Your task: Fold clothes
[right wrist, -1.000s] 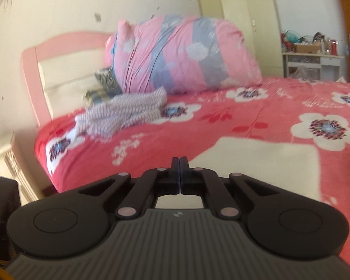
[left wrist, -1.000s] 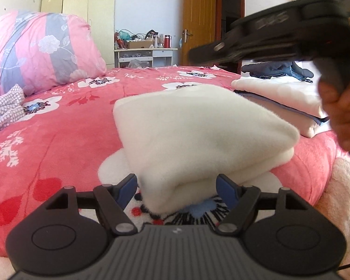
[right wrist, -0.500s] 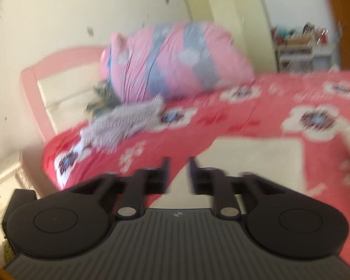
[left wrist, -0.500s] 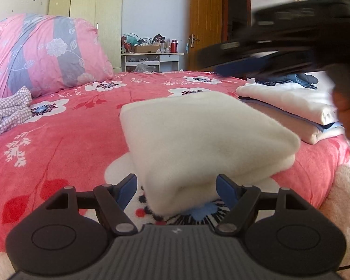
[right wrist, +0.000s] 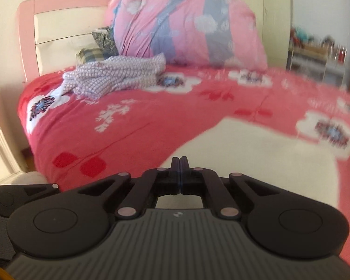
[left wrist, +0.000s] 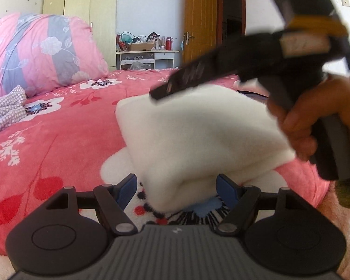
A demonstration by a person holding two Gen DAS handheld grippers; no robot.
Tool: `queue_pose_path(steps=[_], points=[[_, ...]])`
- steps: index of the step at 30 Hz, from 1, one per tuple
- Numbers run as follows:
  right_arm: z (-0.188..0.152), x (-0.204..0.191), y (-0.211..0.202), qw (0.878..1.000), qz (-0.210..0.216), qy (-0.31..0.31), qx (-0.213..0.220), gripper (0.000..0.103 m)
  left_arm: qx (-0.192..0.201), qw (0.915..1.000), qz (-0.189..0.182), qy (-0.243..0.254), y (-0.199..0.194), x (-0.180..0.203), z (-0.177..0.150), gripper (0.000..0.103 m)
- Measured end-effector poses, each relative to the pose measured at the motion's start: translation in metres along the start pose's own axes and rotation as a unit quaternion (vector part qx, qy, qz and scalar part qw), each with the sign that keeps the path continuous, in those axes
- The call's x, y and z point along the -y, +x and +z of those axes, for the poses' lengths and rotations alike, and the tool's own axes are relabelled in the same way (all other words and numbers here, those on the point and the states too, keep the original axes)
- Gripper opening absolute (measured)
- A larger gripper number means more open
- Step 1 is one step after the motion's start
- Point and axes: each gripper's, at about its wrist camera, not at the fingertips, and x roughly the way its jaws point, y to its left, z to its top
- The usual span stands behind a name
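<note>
Left tongs [left wrist: 176, 186] gaped around the folded white garment [left wrist: 198, 135] on the bed [left wrist: 65, 135]; right tongs [right wrist: 179, 165], clenched empty, hovered above, perhaps pressing it flat.

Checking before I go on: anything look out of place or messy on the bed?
One thing: a checked garment lies crumpled and unfolded near the pillow. The white fleece between the open left gripper fingers is folded, its layers slightly uneven at the near edge.
</note>
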Motion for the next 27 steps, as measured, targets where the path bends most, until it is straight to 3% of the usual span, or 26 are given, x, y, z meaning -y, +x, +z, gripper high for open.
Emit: queue_pose_path(steps=[6,13,17,20,22,25,27], points=[[0.023,0.031,-0.049,0.994,-0.001,0.068,0.087,0.000,0.003,1.0000,0.004,-0.006,-0.005,0.000,-0.001,0.076],[0.030,0.050,-0.105,0.985,-0.019,0.096,0.143,0.000,0.008,0.9998,0.013,-0.013,-0.013,0.000,0.001,0.076],[0.018,0.062,-0.166,0.976,-0.073,0.110,0.173,0.000,0.018,0.9994,0.009,-0.029,-0.017,-0.007,0.011,0.076],[-0.002,0.073,-0.231,0.961,-0.142,0.137,0.194,0.000,0.023,0.9985,-0.002,-0.049,-0.019,-0.013,0.021,0.076],[-0.024,0.083,-0.278,0.945,-0.190,0.170,0.206,0.000,0.023,0.9980,-0.009,-0.059,-0.018,-0.014,0.027,0.076],[-0.062,0.091,-0.349,0.912,-0.254,0.228,0.227,0.000,0.022,0.9976,-0.018,-0.064,-0.015,-0.010,0.035,0.076],[-0.091,0.094,-0.391,0.889,-0.275,0.277,0.239,0.000,0.020,0.9976,-0.022,-0.062,-0.012,-0.004,0.039,0.076]])
